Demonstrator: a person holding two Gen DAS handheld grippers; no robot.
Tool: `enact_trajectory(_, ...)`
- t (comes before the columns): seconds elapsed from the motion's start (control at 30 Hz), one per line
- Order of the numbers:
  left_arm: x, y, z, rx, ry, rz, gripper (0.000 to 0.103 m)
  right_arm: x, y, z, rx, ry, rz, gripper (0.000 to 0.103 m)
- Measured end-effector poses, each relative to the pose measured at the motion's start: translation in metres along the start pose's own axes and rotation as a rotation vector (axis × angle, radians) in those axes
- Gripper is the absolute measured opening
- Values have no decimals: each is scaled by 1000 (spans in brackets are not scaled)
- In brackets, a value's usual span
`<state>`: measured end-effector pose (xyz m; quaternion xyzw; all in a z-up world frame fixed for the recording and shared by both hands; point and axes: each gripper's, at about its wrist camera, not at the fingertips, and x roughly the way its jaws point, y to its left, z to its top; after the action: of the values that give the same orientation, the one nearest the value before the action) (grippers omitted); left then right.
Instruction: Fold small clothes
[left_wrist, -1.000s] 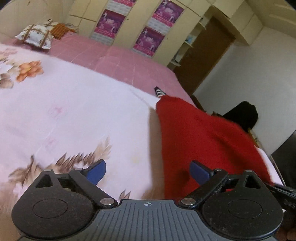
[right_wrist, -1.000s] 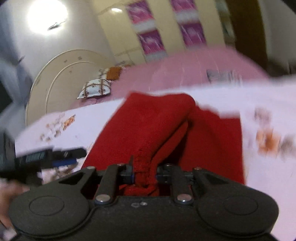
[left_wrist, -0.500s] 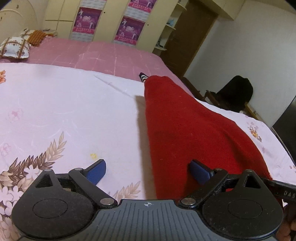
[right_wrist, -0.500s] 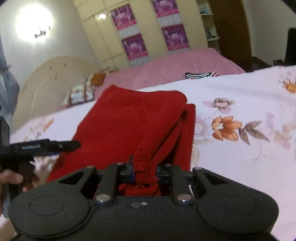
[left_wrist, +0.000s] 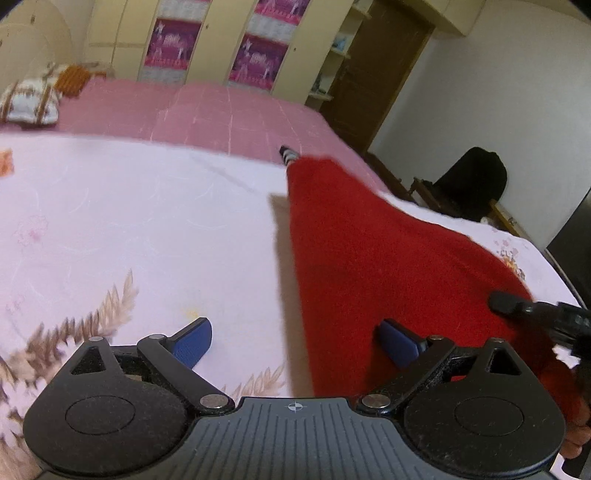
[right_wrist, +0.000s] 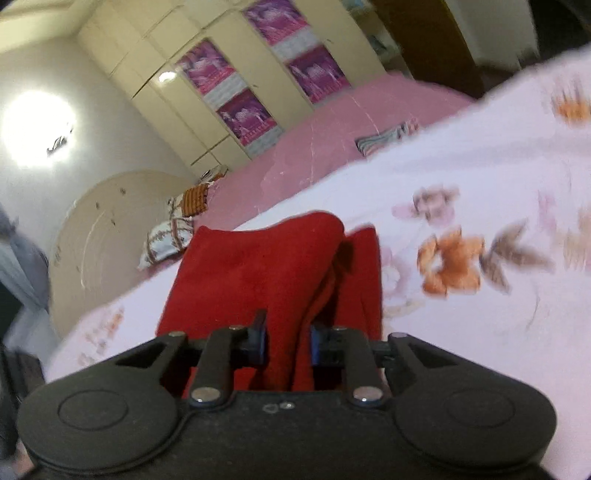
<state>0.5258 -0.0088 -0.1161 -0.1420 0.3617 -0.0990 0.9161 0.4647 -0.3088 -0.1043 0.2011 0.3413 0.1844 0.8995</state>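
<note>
Pinching fuzzy red garment (right_wrist: 255, 273), right hand-held gripper (right_wrist: 286, 341)

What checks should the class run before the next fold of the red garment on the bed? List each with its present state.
1. Right gripper clamps a red garment edge: ok.
2. Left gripper is open: ok.
3. Left gripper grips the garment: not ok; one pad lies over the cloth.
4. Garment lies flat: not ok, lifted and bunched.
5. Floral bedsheet beside the garment is bare: ok.
6. Striped cloth lies apart: ok.
</note>
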Motion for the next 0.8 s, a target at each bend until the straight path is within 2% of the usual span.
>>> enact_trajectory(0.07, 2, -7, 4, 28, -7, -6, 97, -12, 13, -3, -113, -59, -10, 18)
enact_trajectory(0.13, 11, -11, 6, 56, 22, 10, 97, -18, 15, -5, -149, -95, -15, 18)
enact_trajectory(0.17, 16, -13, 6, 58, 45, 11, 97, -14, 11, -5, -138, -85, -28, 18)
enact_trajectory(0.23, 21, -12, 5, 46, 61, 6, 99, 7, -2, -9, -119, -10, -88, 19)
enact_trajectory(0.37, 17, -10, 4, 56, 62, 5, 99, 9, -14, -13, -59, -16, -63, 21)
enact_trajectory(0.57, -4, -14, 6, 40, 49, 14, 99, -11, -9, -7, -4, 47, -52, 43)
enact_trajectory(0.63, -22, -12, 1, 43, 24, -21, 99, -31, -3, -12, 2, 30, -50, 57)
enact_trajectory(0.8, -44, -8, -26, 52, 47, -52, 99, -74, -12, -43, 90, 46, -13, 59)
